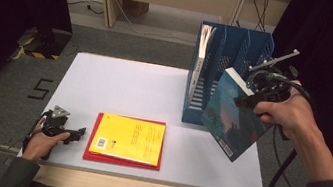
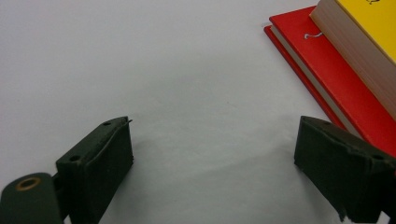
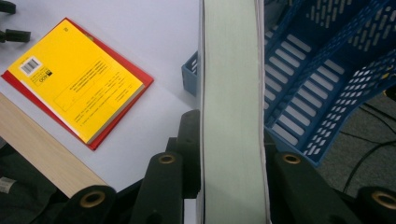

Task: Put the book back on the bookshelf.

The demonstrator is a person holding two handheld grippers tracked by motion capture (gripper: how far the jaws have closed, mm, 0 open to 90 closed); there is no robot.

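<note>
- The right gripper (image 1: 249, 100) is pinching a teal-covered book (image 1: 232, 115), its jaws pressed on both covers, the page edge (image 3: 232, 107) running up between them in the right gripper view.
- It is holding the book tilted in the air, just in front of the blue file rack (image 1: 232, 48) at the table's far right.
- The filing step seems to be in hand; the next move is calling for righting the book and lining it up with an empty slot.
- The left gripper (image 1: 78, 132) is resting on the table with jaws spread, just beside a yellow book (image 1: 129, 138) lying on a red book (image 1: 121, 161).
- A barcode (image 3: 31, 66) is showing on the yellow cover; its print is too small to read.
</note>
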